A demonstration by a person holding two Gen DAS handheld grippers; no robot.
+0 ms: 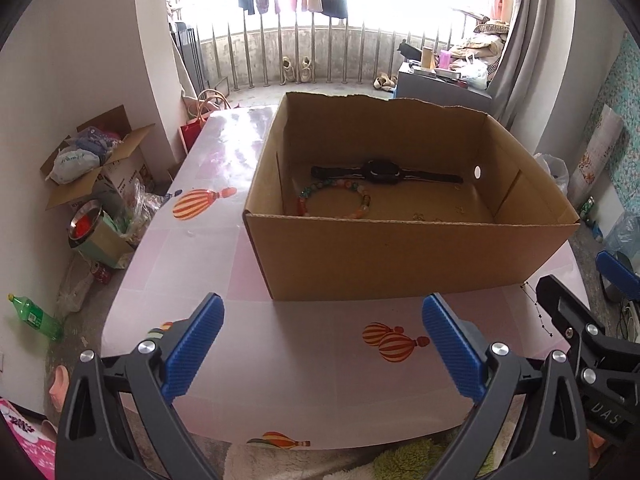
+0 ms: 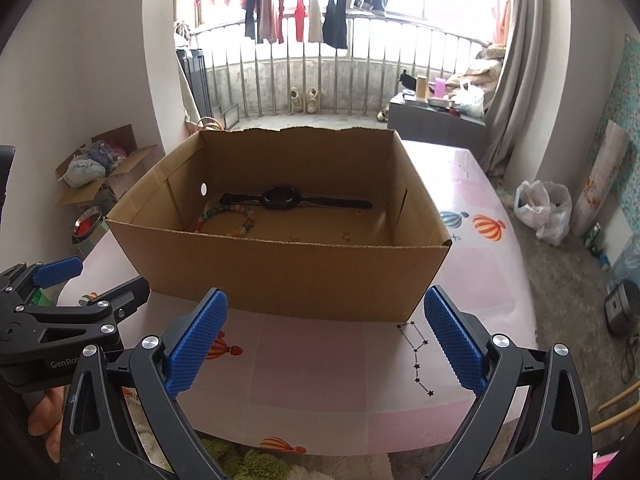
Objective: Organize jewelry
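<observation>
An open cardboard box [image 1: 408,256] stands on a pink table [image 1: 312,392] covered with a cloth printed with striped balloons. Inside the box, a black watch [image 1: 384,172] lies flat with its strap stretched out straight along the far wall. Just in front of it, toward the left part of the floor, lies a bead bracelet [image 1: 336,200] of green, orange and pale beads, its far edge touching or nearly touching the strap; the near wall hides its closest part. A few small gold-coloured pieces [image 2: 346,235] rest on the box floor to the right of the bracelet, too small to tell what they are. The left gripper [image 1: 322,344] hangs over the table on the near side of the box, its blue pads spread wide with nothing between them. The right gripper [image 2: 326,340] is beside it, also in front of the box, its jaws standing wide apart and holding nothing. On the floor to the left of the table, another cardboard box [image 1: 100,168] with raised flaps holds bags and bundled things.
</observation>
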